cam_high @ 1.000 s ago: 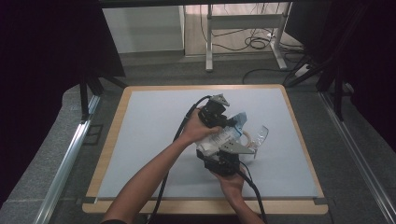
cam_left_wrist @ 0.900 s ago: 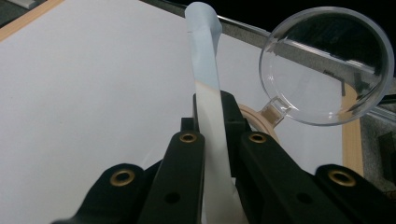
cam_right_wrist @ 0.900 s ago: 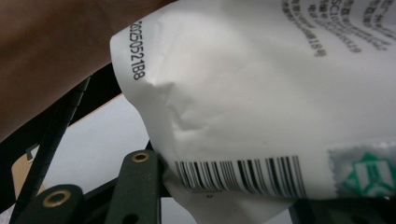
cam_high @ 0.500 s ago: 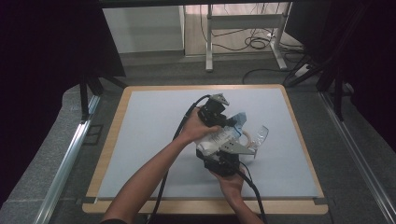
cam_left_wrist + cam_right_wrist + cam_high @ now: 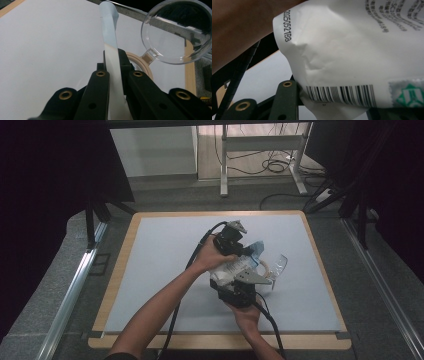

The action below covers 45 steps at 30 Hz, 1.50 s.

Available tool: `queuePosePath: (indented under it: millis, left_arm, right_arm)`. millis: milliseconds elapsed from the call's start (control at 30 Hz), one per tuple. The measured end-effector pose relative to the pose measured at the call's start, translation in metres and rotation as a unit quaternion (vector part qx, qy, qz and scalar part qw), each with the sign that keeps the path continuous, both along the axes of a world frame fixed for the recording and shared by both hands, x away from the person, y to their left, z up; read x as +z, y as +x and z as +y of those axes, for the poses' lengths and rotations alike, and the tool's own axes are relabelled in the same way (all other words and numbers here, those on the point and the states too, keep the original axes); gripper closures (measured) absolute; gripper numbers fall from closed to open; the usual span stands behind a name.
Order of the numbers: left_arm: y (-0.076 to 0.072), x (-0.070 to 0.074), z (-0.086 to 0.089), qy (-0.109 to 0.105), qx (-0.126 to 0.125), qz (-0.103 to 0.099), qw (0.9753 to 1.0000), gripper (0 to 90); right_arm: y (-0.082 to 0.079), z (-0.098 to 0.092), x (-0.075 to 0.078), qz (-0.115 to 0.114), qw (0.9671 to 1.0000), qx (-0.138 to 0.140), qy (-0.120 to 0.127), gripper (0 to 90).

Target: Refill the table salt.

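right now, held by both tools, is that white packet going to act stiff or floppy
Probably floppy: the white packet shows creases and dents beside its barcode, so the film looks thin. In the left tool its pinched edge curls over at the top, so it likely sags unsupported. The smooth film may slip unless the right tool grips firmly.

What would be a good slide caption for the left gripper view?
Left gripper pinching the edge of a white packet, with a clear plastic cup lying beyond.
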<state>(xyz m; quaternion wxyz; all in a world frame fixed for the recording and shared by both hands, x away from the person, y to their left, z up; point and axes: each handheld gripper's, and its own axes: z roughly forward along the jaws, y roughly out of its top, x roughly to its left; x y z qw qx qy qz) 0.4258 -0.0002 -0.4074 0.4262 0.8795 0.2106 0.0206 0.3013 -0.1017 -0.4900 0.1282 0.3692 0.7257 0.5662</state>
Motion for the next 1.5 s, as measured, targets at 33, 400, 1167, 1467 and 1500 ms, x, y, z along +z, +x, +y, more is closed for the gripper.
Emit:
queuePosePath:
  millis: [33,400,1167,1467,1500]
  left_arm:
    - [-0.0002,0.0002,-0.0003,0.001,0.0,0.0,1.0,89.6]
    - [-0.0007,0.0037,-0.0036,0.006,-0.003,-0.001,1.0,89.6]
    - [-0.003,0.0013,0.0011,-0.004,-0.003,0.002,1.0,89.6]
    - [-0.0025,0.0016,-0.0004,-0.006,-0.003,0.004,1.0,89.5]
    - [-0.0024,0.0016,-0.0006,-0.005,-0.003,0.004,1.0,89.5]
  right_arm:
    - [-0.0002,0.0,0.0001,0.0,1.0,0.0,0.0,59.7]
    - [-0.0012,-0.0012,0.0025,-0.003,0.9999,-0.005,0.009,59.8]
    - [-0.0051,0.0,0.0014,-0.017,0.9999,-0.001,0.004,60.4]
    - [-0.006,-0.0037,0.0024,-0.018,0.9998,0.002,0.009,60.7]
    - [-0.0058,-0.0041,0.0024,-0.019,0.9998,0.003,0.01,60.7]
